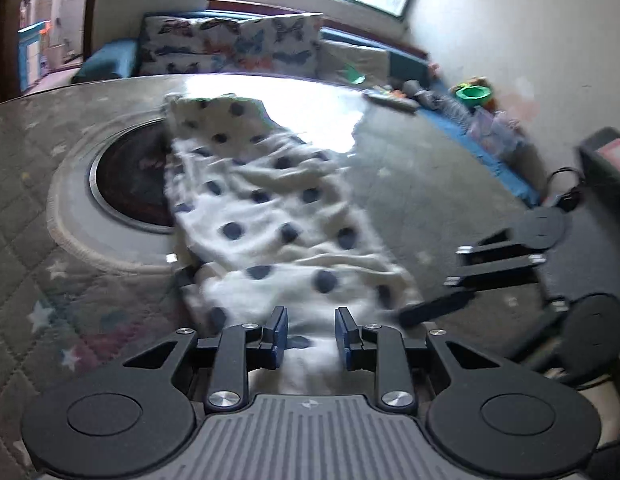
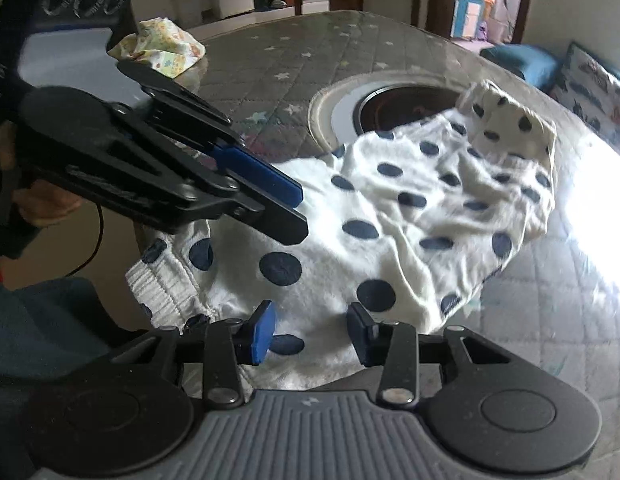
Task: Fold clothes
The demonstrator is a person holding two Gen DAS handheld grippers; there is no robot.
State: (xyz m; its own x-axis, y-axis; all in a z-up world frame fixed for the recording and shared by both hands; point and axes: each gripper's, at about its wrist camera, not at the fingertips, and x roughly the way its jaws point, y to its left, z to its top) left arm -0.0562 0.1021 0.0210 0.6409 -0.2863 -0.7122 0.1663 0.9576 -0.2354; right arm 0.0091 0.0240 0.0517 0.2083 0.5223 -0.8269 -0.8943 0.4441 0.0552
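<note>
A white garment with dark blue polka dots [image 1: 269,208] lies crumpled along the table, its ribbed waistband [image 2: 161,288] at the near edge. My left gripper [image 1: 312,336] hovers over the near end of the garment; its blue pads stand apart and white cloth shows in the gap, with no clear pinch. From the right wrist view the left gripper [image 2: 301,216] reaches in from the left, a hand [image 2: 41,200] behind it. My right gripper [image 2: 312,332] is open above the cloth beside the waistband. Its dark finger [image 1: 414,314] touches the garment's right edge in the left wrist view.
The table [image 1: 37,240] has a quilted star-patterned cover and a round dark recess [image 2: 406,108] partly under the garment. A crumpled yellow printed cloth [image 2: 161,50] lies at the far side. A sofa with butterfly cushions [image 1: 229,48] and toys [image 1: 474,94] lie beyond.
</note>
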